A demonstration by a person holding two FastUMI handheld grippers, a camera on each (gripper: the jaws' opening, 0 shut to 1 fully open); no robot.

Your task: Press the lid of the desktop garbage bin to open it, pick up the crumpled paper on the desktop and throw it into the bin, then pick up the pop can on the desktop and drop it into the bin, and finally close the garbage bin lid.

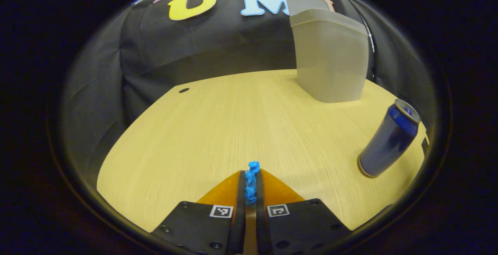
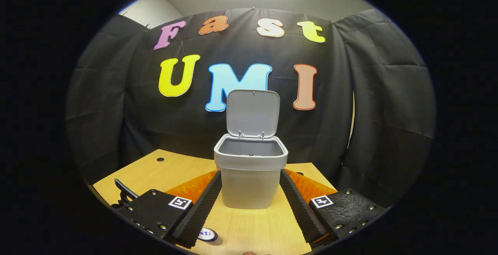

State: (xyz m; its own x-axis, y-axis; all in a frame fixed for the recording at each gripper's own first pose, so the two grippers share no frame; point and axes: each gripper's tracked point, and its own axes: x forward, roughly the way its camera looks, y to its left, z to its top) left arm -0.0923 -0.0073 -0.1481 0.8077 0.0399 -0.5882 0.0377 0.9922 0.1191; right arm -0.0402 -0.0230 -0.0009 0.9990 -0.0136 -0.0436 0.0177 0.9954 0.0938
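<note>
We have the left hand-held gripper [image 1: 251,187] pinched on the blue crumpled paper [image 1: 251,183], low centre, lifted for the garbage bin [image 1: 330,58] at upper right, its lid [image 2: 253,112] up. The pop can [image 1: 389,138] waits at right on the desk [image 1: 202,130]. Our right hand-held gripper [image 2: 251,200] gapes wide, holding nothing.

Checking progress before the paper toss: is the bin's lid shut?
No: in the right gripper view the lid stands upright behind the open rim of the bin.

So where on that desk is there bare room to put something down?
The wide wooden stretch left of the garbage bin, reaching to the small hole, is bare. It is tighter on the right, between the bin and the pop can.
</note>
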